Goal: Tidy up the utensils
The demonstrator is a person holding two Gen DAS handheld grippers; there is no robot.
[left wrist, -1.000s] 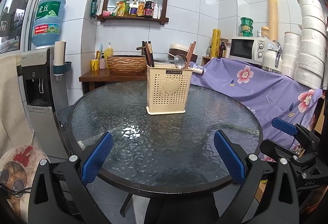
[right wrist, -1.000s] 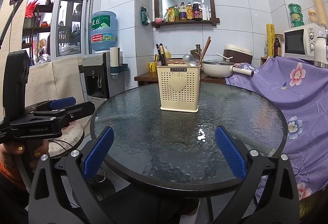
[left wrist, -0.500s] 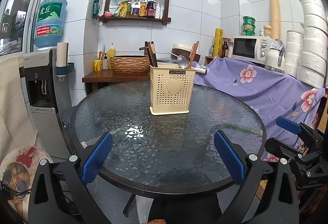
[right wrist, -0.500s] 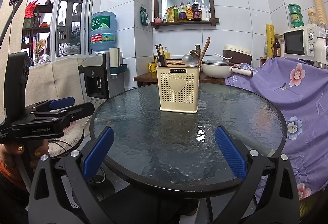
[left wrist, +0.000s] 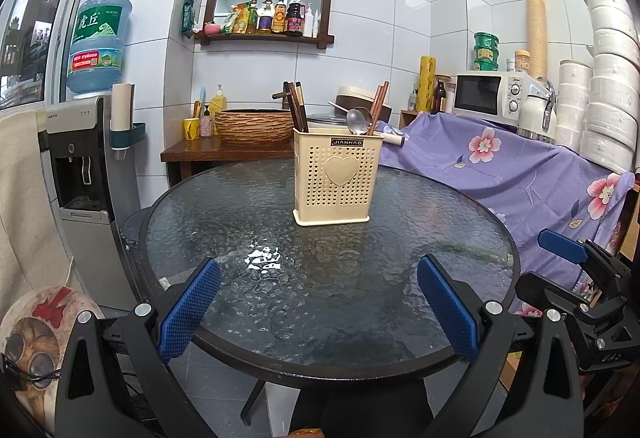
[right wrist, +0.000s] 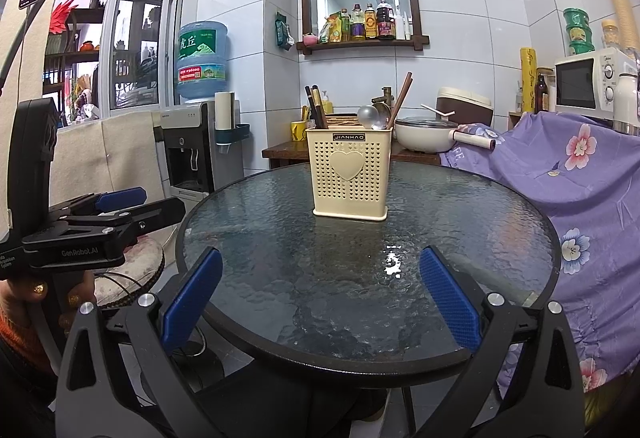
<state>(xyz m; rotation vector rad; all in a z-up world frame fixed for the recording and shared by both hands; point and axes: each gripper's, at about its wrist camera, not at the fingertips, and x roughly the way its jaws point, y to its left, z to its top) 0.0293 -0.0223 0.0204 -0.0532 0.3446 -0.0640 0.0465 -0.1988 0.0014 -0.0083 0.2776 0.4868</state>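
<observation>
A cream perforated utensil holder [left wrist: 335, 179] with a heart on its front stands upright near the far side of the round glass table [left wrist: 280, 302]; it also shows in the right wrist view [right wrist: 351, 173]. Dark chopsticks [left wrist: 297, 107], a metal ladle [left wrist: 357, 117] and brown chopsticks [left wrist: 378, 103] stick out of it. My left gripper [left wrist: 318, 304] is open and empty, held over the table's near edge. My right gripper [right wrist: 320, 298] is open and empty, also at the near edge. Each gripper shows at the side of the other's view.
A water dispenser [left wrist: 80, 173] stands left of the table. A purple flowered cloth [left wrist: 520, 173] covers furniture on the right, with a microwave [left wrist: 492, 95] behind. A wooden side table [left wrist: 224, 149] with a woven basket stands at the wall. A round stool [right wrist: 132, 266] is at the left.
Both grippers have drawn back and risen slightly from the table. The holder now sits a little farther off in the left view. The jaws stay open.
</observation>
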